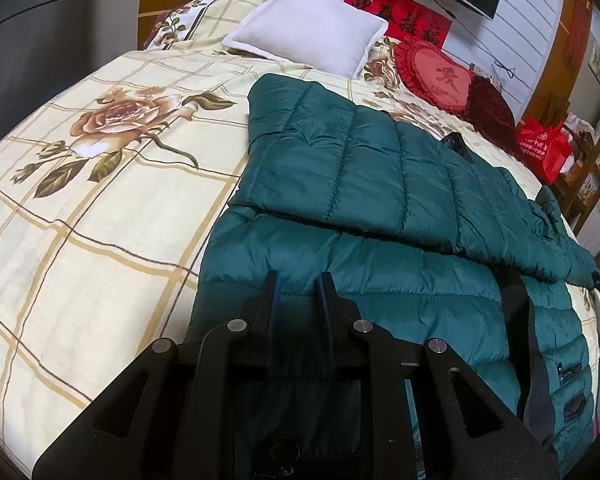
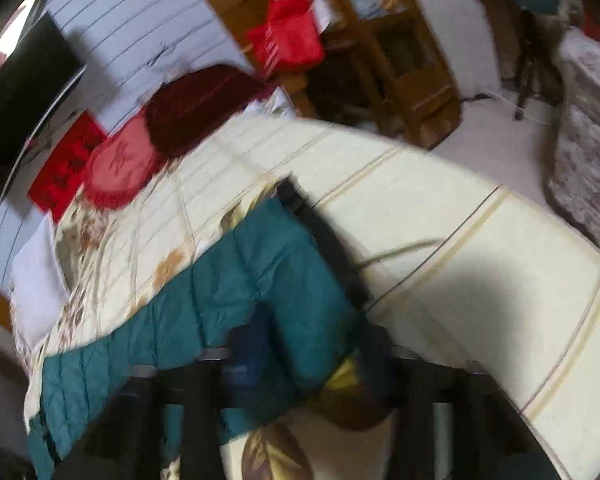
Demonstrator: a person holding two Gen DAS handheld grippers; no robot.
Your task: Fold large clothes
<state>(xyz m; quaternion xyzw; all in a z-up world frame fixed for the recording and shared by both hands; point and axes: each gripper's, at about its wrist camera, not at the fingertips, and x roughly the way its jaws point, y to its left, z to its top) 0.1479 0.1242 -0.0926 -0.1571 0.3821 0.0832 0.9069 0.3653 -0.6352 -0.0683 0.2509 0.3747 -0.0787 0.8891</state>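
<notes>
While the green padded coat [image 1: 360, 208] lies spread across the flowered bedspread [image 1: 100, 208], one quilted panel is already turned over onto the body, so in my judgement the fold is partly made and another side is yet to come in. In the left wrist view the coat fills the frame from the centre out to four o'clock, and the left gripper [image 1: 298, 284] sits at six o'clock with its jaws narrowly parted over the near hem; whether they nip cloth I cannot tell. In the blurred right wrist view the coat runs from eight o'clock to the centre, and the right gripper [image 2: 308, 356] appears to have green fabric between its jaws, though the blur leaves the grip unsure. Next, I judge, the right side needs carrying across and laying flat. A white pillow [image 1: 308, 24] lies at twelve o'clock, a red heart cushion [image 1: 436, 72] at one o'clock.
</notes>
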